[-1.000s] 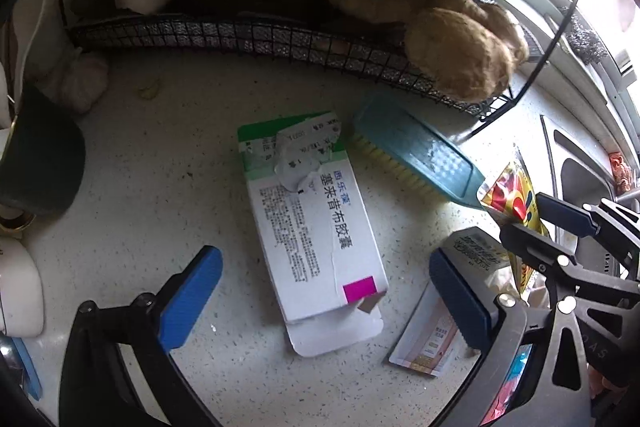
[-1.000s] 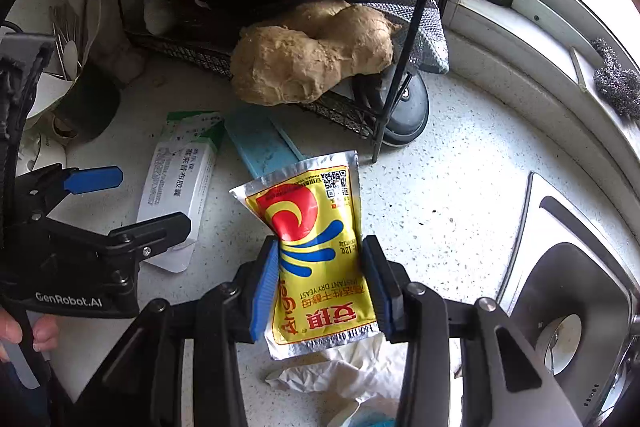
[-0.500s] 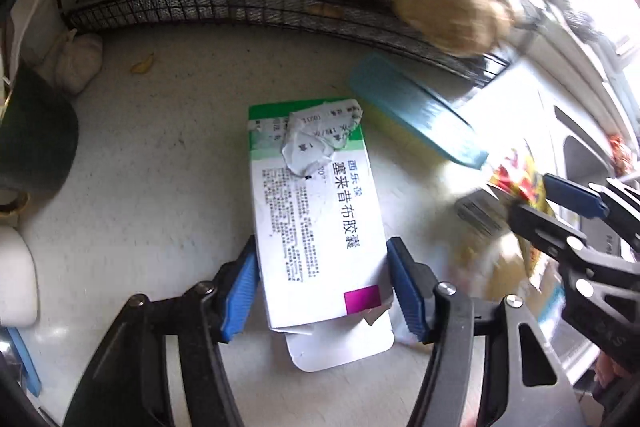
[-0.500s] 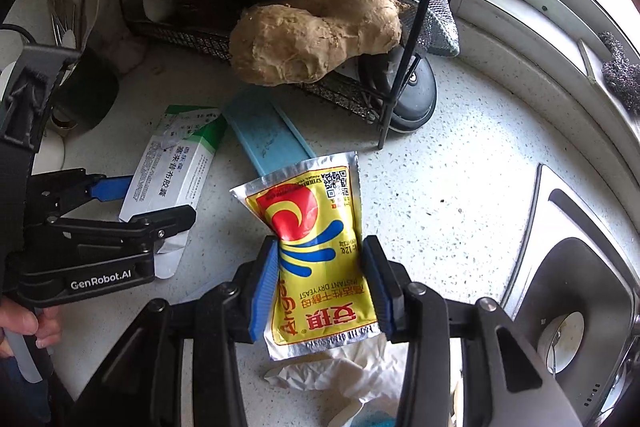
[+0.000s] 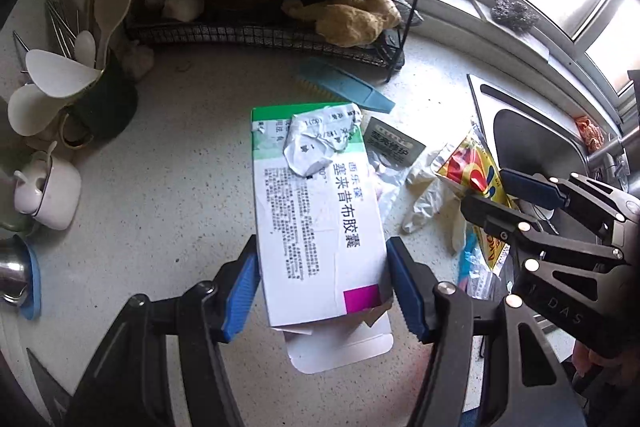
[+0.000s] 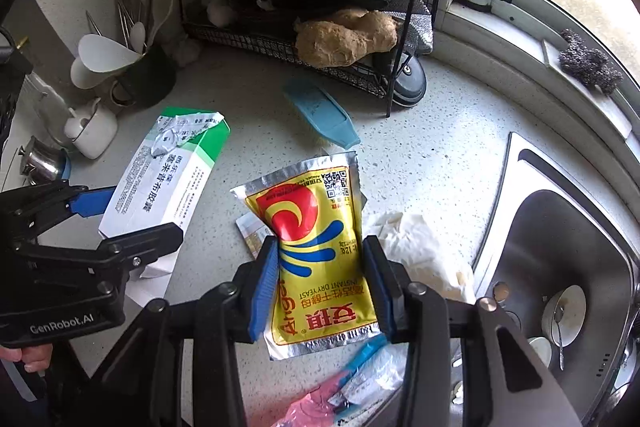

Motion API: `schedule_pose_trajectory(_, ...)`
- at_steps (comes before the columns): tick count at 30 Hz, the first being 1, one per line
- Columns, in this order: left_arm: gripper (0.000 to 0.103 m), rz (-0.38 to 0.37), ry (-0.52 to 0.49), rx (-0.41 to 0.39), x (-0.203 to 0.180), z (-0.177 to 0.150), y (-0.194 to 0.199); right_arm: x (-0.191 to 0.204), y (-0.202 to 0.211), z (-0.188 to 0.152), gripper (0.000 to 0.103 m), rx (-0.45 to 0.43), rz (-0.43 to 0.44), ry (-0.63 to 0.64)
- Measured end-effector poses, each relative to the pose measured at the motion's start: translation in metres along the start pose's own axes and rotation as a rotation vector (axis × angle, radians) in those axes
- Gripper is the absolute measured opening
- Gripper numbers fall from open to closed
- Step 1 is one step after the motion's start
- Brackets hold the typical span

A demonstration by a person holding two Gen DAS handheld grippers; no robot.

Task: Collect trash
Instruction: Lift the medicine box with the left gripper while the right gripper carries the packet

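1. Left wrist view: the left gripper (image 5: 322, 283) pinches a white-and-green medicine box (image 5: 316, 211) by its long sides, one blue pad flat against each. The box is lifted clear of the speckled countertop (image 5: 168, 187), and its torn flap hangs open at the near end.
2. Still in that view, toward the sink-side edge of the countertop, the right gripper (image 5: 496, 193) clamps a yellow yeast packet (image 5: 470, 167). Beneath it on the countertop lie a crumpled glove (image 5: 424, 195) and a grey sachet (image 5: 394, 143). A blue scrub brush (image 5: 344, 89) lies near the wire rack (image 5: 260, 31) at the back edge.
3. Right wrist view: the right gripper (image 6: 320, 281) squeezes the yeast packet (image 6: 316, 247) at its middle, held above the countertop (image 6: 432, 155) beside the sink (image 6: 560, 267).
4. In the same view the left gripper (image 6: 132, 219) holds the medicine box (image 6: 168, 171) toward the countertop's left side, near the utensil cup (image 6: 148, 79).
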State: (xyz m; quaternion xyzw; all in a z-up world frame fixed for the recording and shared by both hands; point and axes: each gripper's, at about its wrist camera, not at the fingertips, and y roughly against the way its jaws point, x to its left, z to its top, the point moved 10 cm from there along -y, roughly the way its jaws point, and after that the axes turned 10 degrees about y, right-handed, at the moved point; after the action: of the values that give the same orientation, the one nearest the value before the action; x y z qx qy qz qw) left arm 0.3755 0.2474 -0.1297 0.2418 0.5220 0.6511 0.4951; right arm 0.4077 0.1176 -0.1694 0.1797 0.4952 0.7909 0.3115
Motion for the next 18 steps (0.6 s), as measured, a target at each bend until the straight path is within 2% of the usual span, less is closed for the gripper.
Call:
schedule_pose_trajectory(9,0.059,0.002,-0.054,-0.044,-0.041,-0.048,0.032,-0.005,0.056,-0.056,0.039,-0.047,-0.01,-0.032)
schedule_pose_trajectory(18,0.059,-0.024,-0.158,-0.051,-0.114,-0.12,0.05,-0.023,0.108,-0.142,0.039,-0.07,-0.034,-0.111)
